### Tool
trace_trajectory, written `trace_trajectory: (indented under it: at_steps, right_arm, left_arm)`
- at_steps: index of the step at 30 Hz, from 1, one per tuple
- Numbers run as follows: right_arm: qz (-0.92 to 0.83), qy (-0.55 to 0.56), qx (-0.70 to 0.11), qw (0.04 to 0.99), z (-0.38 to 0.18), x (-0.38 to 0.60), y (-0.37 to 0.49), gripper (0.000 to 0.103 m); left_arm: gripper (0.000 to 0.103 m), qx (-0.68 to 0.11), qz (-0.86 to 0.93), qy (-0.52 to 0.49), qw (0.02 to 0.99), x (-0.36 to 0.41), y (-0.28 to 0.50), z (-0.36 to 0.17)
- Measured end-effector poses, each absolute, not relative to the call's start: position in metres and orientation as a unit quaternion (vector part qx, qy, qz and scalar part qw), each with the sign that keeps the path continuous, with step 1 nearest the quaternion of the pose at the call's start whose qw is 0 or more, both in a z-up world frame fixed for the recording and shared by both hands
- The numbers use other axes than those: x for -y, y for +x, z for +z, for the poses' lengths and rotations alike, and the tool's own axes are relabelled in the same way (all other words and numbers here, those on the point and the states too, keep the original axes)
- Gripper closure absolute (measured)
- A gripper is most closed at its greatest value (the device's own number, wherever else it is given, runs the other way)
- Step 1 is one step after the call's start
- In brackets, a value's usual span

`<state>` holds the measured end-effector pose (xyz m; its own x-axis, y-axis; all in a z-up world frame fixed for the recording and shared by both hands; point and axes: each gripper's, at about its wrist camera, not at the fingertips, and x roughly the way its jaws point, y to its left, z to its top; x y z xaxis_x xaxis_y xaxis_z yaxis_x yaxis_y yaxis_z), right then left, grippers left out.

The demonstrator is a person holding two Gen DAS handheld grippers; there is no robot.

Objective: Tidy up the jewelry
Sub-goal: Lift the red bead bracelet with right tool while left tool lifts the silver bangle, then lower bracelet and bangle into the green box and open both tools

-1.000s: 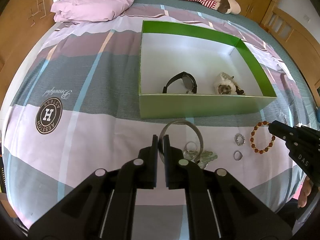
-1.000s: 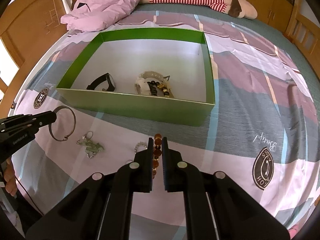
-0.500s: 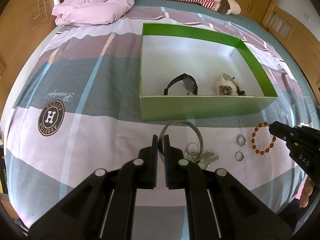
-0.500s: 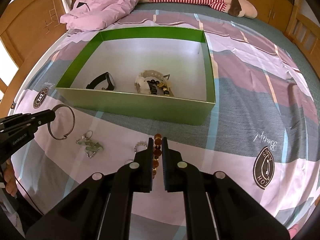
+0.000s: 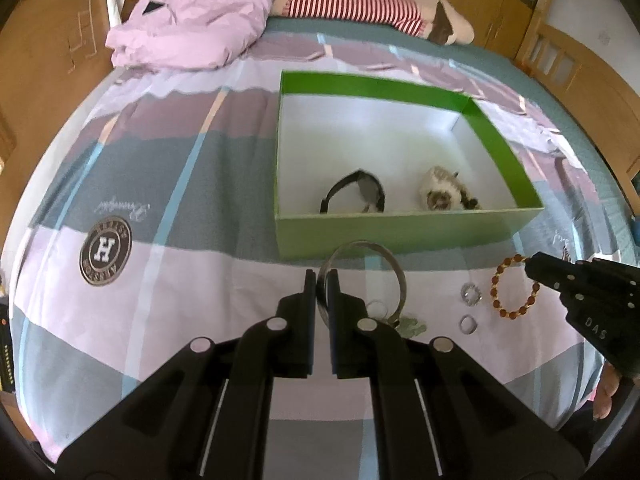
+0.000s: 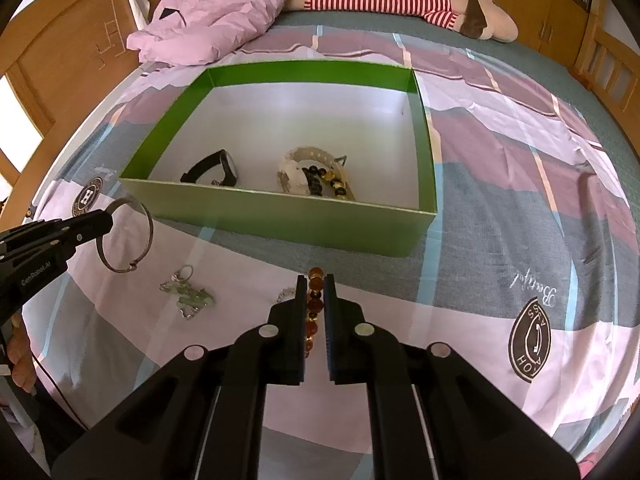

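Left gripper (image 5: pixel 321 280) fingers pinching the silver bangle (image 5: pixel 362 276), right gripper (image 6: pixel 316 284) fingers squeezing the brown bead bracelet (image 6: pixel 314 300), both near the bed's front edge, by the green box (image 6: pixel 296 220)
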<state>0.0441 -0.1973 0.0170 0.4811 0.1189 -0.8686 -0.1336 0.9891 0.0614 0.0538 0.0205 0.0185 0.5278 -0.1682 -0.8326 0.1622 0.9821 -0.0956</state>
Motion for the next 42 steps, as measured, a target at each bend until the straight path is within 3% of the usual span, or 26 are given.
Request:
trace_trajectory:
  at_steps: [16,30,32,34,38,42]
  right_arm:
    - [0.119,0.054,-0.340,0.931,0.087,0.204,0.031,0.095]
    - [0.072,0.070,-0.391,0.915,0.046,0.218,0.105,0.095]
    - [0.071,0.067,-0.403,0.910,0.041,0.218,0.107,0.086]
    - [0.071,0.075,-0.405,0.908,0.041,0.220,0.104,0.076]
    - [0.092,0.074,-0.403,0.908,0.048,0.218,0.093,0.076]
    - [0.125,0.065,-0.411,0.901,0.052,0.209,0.067,0.076]
  left_arm:
    - [0.098,-0.399,-0.111,-0.019,0.910,-0.021,0.059,0.056]
    - [0.096,-0.439,-0.099,-0.019,0.893,-0.008,0.125,0.029]
    - [0.094,-0.445,-0.100,-0.022,0.890,-0.009,0.127,0.026]
    - [0.086,-0.443,-0.098,-0.024,0.891,-0.010,0.125,0.026]
    - [0.086,-0.432,-0.095,-0.001,0.897,-0.002,0.114,0.032]
    - [0.079,-0.415,-0.092,0.009,0.905,0.004,0.091,0.044]
